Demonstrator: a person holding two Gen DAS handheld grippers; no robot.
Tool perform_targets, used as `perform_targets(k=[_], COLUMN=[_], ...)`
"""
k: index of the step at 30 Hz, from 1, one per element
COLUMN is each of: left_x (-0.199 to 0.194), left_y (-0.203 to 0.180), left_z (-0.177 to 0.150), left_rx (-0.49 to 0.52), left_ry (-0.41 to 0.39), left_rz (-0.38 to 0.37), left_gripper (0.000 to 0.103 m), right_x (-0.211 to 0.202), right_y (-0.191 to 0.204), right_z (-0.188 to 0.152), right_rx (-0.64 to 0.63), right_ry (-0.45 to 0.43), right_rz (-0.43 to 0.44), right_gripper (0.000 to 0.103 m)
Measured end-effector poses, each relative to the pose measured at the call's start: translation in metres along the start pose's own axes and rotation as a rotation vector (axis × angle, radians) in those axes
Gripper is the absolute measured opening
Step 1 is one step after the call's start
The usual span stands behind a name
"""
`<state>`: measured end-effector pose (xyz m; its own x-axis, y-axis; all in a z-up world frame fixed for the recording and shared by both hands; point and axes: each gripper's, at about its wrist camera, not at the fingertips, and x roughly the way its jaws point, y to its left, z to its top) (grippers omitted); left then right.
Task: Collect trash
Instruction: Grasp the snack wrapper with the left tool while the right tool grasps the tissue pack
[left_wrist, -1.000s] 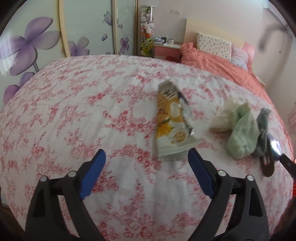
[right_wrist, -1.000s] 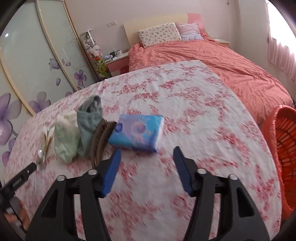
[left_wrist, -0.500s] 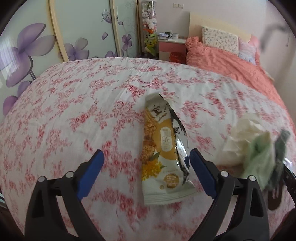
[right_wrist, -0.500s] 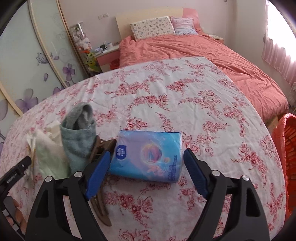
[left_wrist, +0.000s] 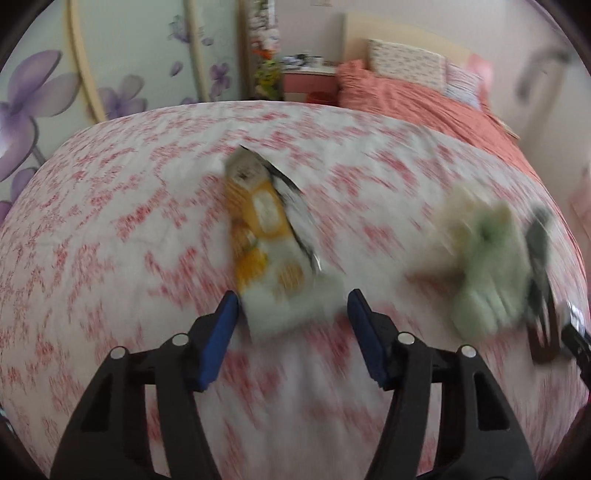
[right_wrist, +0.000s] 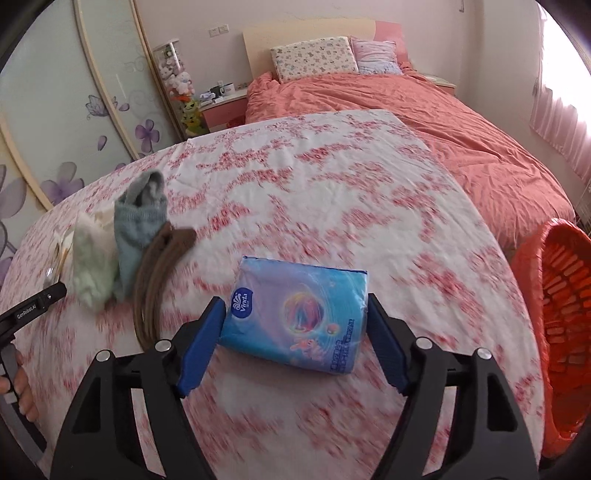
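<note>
Left tool (left_wrist: 290, 306): jaws just narrowing around snack wrapper (left_wrist: 267, 236) mid-bed, not yet gripping | Right tool (right_wrist: 295, 314): jaws just closing, straddling tissue pack (right_wrist: 299, 317), pads apart | Risk: flimsy wrapper may crumple and slip out

"Vinda" in white on blue plastic tissue pack (right_wrist: 295, 325) — "GenRobot.AI" on black gripper arm (right_wrist: 33, 304); other print unreadable.

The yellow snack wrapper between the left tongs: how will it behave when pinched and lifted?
The snack wrapper lies torn open and flat on the floral cover, so it is probably empty and very light. Thin foil likely crumples and droops beyond the left tongs. Its glossy film may slip.
</note>
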<state>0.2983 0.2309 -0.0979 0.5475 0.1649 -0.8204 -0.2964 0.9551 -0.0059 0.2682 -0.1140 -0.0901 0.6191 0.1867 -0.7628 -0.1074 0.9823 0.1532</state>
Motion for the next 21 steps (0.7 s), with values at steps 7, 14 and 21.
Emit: perform_targets(k=[7, 14, 21], left_x=[-0.035, -0.037, -0.050], left_y=[-0.036, -0.038, -0.009], left_z=[-0.052, -0.057, -0.022], left_rx=[0.120, 0.097, -0.016], left_ry=[-0.020, -0.027, -0.121], left_rz=[-0.115, -0.058, 0.025], left_gripper=[0.061, 0.065, 0.085], right_x=[-0.026, -0.016, -0.013], right_y=[-0.013, -0.011, -0.008], right_z=[-0.027, -0.023, -0.025], right_rx=[-0.053, 0.013, 0.016], right_ry=[-0.007, 0.003, 0.002], right_rz=[-0.016, -0.075, -0.115], right_gripper=[0.075, 0.079, 0.079])
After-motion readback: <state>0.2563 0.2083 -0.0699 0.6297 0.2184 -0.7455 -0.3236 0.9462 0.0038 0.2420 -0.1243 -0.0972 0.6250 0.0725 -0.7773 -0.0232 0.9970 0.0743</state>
